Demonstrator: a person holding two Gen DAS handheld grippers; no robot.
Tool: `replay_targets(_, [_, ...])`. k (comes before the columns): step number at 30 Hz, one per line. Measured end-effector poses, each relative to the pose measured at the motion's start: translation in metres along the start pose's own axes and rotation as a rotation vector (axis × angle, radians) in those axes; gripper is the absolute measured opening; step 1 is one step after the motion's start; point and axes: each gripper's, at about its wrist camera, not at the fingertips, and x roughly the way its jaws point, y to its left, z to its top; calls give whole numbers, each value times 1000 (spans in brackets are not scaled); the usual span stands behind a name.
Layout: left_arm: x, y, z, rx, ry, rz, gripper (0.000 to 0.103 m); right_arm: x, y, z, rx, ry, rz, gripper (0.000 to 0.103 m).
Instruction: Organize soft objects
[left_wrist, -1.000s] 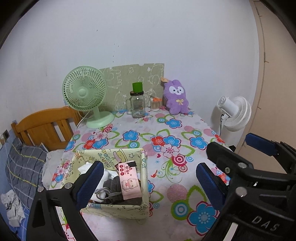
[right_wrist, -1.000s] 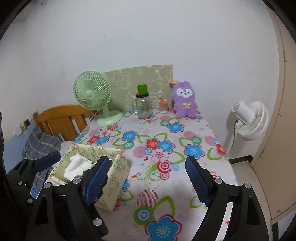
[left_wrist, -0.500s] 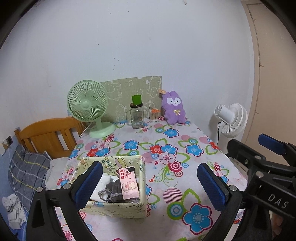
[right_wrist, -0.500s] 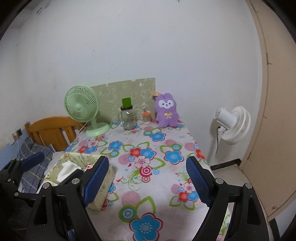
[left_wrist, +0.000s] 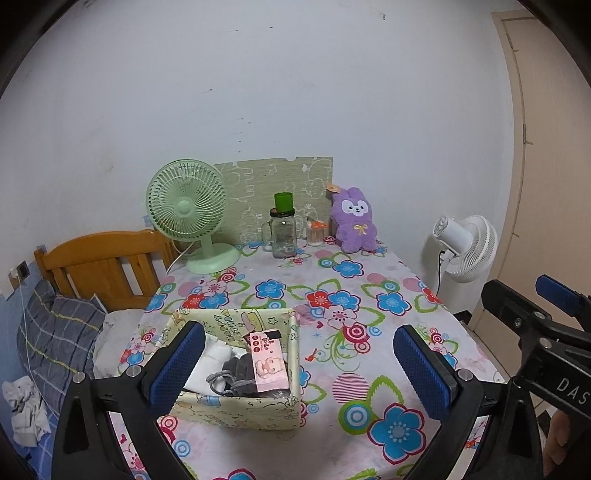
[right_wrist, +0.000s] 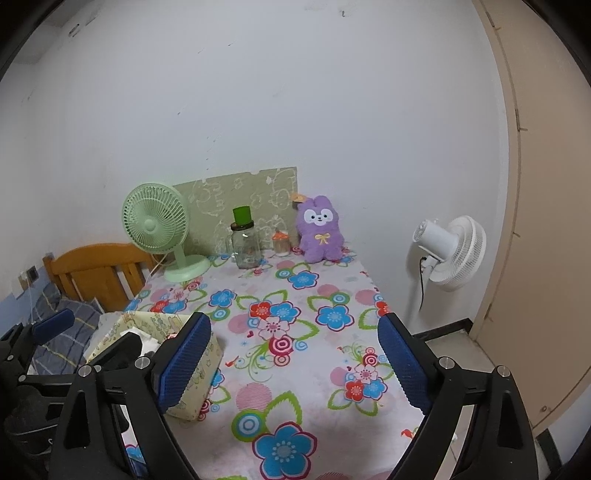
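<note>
A yellow patterned fabric box stands on the flowered tablecloth near the front left. Inside lie white cloth and grey socks with a pink label. A purple plush bunny sits upright at the table's back against the wall, also in the right wrist view. My left gripper hovers open above and in front of the box. My right gripper hangs over the table's front with its jaws opening and nothing between them; the box is at its left.
At the back stand a green desk fan, a glass jar with a green lid and a small jar. A white fan is off the table's right side. A wooden headboard and plaid pillow are left.
Both grippers have drawn back and a little up from the table, so the box and the table look smaller. The right gripper's jaws stand slightly wider.
</note>
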Motion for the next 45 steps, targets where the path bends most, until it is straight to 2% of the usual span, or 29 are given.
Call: replay_targets(45, [-4,12,4,-31,-30,31,103,1,3,1,1,0,0,94])
